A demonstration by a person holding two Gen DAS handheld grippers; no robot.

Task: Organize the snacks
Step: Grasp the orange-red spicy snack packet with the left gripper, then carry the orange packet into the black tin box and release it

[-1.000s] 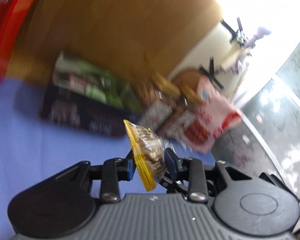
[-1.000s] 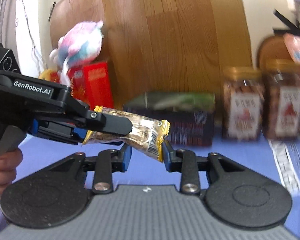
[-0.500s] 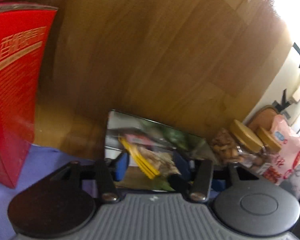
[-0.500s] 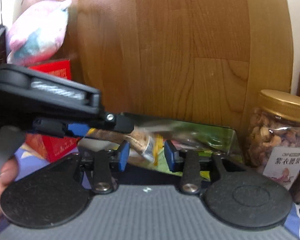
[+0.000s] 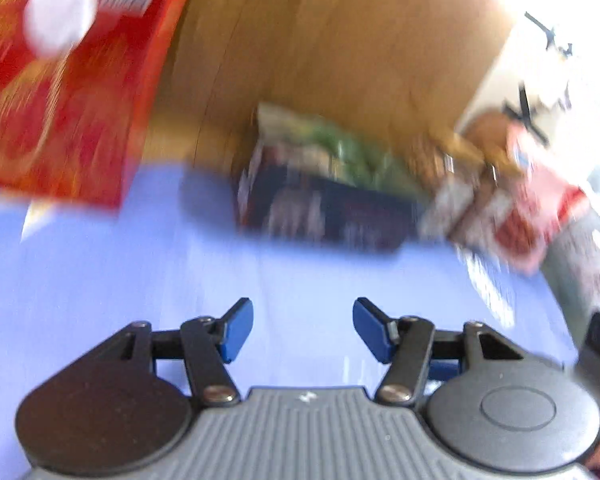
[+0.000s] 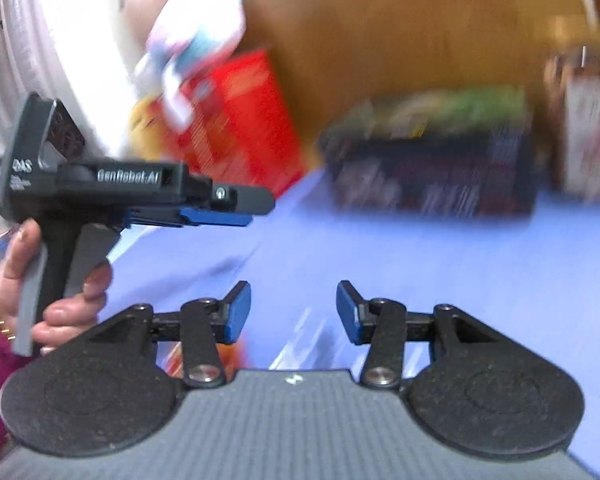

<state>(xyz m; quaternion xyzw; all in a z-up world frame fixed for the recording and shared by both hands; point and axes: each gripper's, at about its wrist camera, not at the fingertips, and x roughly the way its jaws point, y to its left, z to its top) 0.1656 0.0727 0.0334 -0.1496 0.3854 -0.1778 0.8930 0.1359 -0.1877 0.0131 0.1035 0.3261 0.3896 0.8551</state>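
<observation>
A dark open snack box (image 5: 328, 208) with green packets inside stands at the back of the blue table (image 5: 140, 280); it also shows in the right wrist view (image 6: 432, 176). My left gripper (image 5: 303, 330) is open and empty, held above the table well short of the box. My right gripper (image 6: 293, 311) is open and empty too. The left gripper also shows from the side in the right wrist view (image 6: 236, 204), to the left of my right one. Both views are motion-blurred. The yellow nut packet is not in view.
A red carton (image 5: 60, 100) stands at the left, with a plush toy (image 6: 196, 40) on top. Nut jars (image 6: 584, 120) and a pink-and-red bag (image 5: 532, 216) stand right of the box. A wooden board (image 5: 340, 40) backs the table.
Both grippers were shut together on a yellow nut packet and carried it over the box. Now both are open, empty and drawn back from the box.
</observation>
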